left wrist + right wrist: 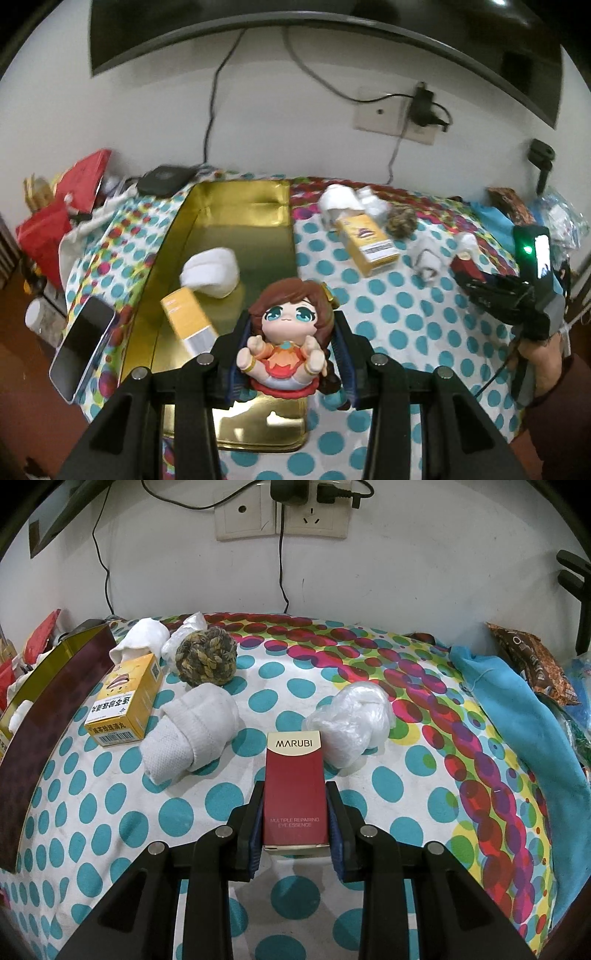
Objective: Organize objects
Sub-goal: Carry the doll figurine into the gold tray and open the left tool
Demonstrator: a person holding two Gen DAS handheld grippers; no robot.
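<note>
My left gripper (291, 336) is shut on a small doll (286, 332) with brown hair and an orange dress, held above the near end of the gold tin tray (225, 236). Inside the tray lie a white rolled sock (212, 271) and a yellow box (188, 319). My right gripper (295, 812) is shut on a dark red Marubi box (294, 786), low over the polka-dot cloth (110, 812). The same gripper (461, 271) appears at the right edge of the left wrist view, with a hand behind it.
On the cloth lie a yellow medicine box (123, 701), a rolled white sock (192, 731), a braided rope ball (206, 661), a crumpled plastic bag (354, 723) and another white sock (142, 638). A phone (83, 347) lies left of the tray. A blue cloth (524, 716) drapes the right edge.
</note>
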